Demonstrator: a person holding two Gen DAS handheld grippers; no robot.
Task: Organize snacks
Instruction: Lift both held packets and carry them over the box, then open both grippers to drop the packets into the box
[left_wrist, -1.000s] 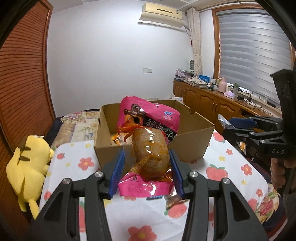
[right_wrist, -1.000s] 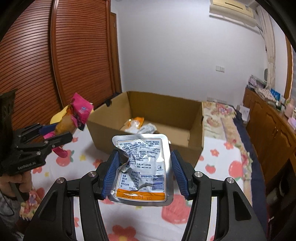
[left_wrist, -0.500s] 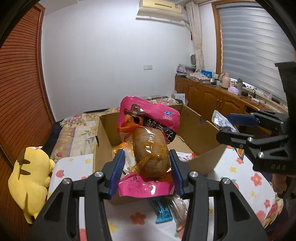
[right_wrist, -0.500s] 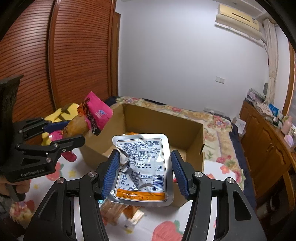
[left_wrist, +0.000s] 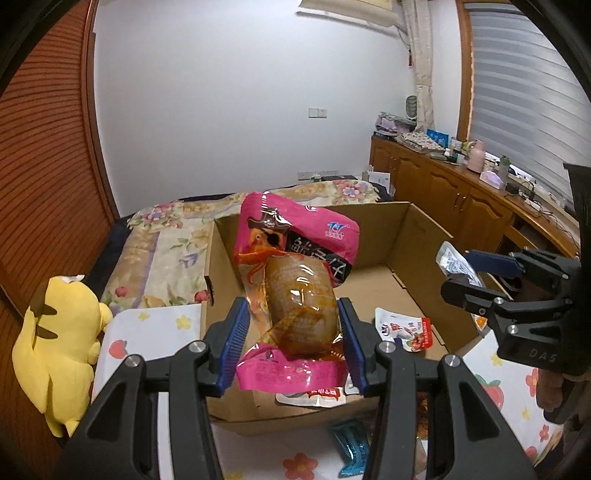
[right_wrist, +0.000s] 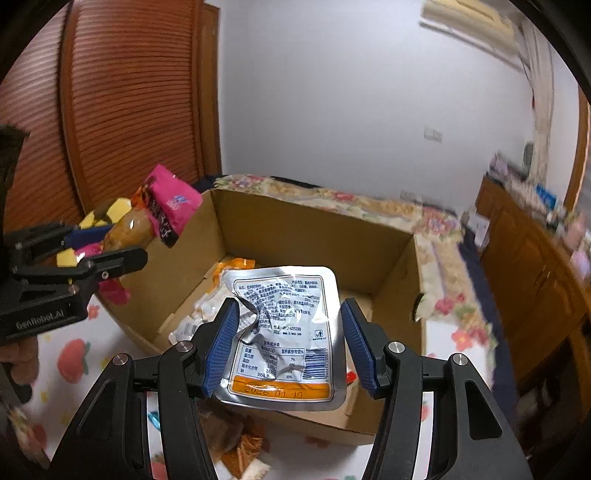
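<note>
With the left claw clamped on the pink squid packet and the right claw on the silver pouch, both at frame centre above the cardboard box, the drop-in step seems underway; next, release each over bare floor.

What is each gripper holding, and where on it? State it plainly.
The left gripper clamps the pink squid snack pack across its lower half. The right gripper clamps the silver foil pouch by its side edges, below mid-height.
</note>
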